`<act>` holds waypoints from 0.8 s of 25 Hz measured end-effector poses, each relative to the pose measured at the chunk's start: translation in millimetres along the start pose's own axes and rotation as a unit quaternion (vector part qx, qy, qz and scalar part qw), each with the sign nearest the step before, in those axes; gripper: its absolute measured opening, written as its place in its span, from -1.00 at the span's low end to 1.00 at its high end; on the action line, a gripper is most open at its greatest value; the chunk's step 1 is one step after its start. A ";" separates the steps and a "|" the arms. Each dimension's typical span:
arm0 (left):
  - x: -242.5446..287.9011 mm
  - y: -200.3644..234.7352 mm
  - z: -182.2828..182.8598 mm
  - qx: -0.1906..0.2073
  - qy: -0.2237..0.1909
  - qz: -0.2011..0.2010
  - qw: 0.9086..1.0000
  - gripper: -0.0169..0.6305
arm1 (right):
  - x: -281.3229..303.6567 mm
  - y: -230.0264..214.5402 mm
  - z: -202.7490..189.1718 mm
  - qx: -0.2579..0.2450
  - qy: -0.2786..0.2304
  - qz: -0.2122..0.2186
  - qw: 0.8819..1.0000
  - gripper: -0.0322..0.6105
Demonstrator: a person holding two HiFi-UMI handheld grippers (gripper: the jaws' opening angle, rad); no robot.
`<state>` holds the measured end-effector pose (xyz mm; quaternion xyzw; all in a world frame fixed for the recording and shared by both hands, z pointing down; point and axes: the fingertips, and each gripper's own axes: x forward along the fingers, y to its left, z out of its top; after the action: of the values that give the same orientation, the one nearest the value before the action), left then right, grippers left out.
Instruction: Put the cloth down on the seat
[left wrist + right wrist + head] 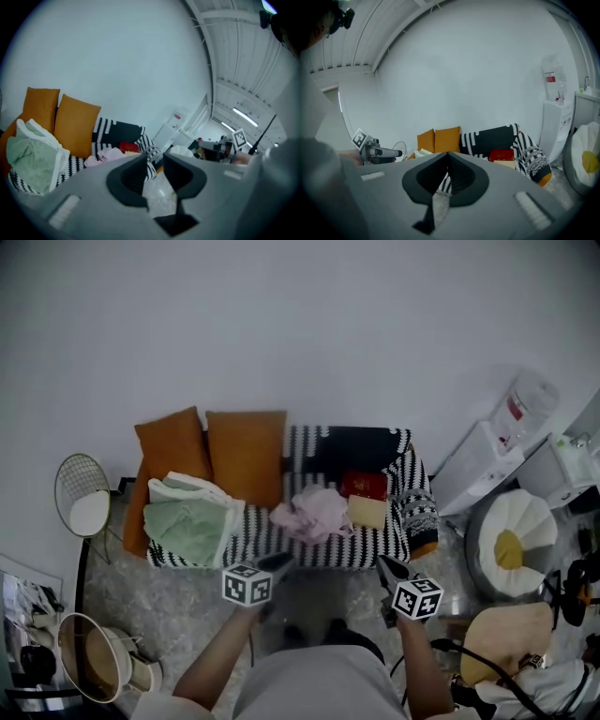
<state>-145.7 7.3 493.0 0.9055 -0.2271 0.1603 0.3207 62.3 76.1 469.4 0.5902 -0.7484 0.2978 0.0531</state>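
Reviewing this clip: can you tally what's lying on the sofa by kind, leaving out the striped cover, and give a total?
Orange cushions: 2
Cloths: 2, a pink cloth and a green-and-white cloth
Flat boxes (or books): 2, a red box and a tan box
Total: 6

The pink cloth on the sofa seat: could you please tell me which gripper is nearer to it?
Left. The left gripper is just in front of the pink cloth; the right gripper is farther off, in front of the red box.
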 end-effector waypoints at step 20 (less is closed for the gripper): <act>-8.7 -93.7 -34.3 -0.043 -0.062 0.039 0.996 -0.95 | -84.9 -9.2 -24.3 0.010 0.002 0.061 0.998 -0.89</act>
<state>-109.9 97.1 467.1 0.8896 -0.2884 0.1061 0.3379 89.4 159.6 456.1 0.5430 -0.7801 0.3093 0.0308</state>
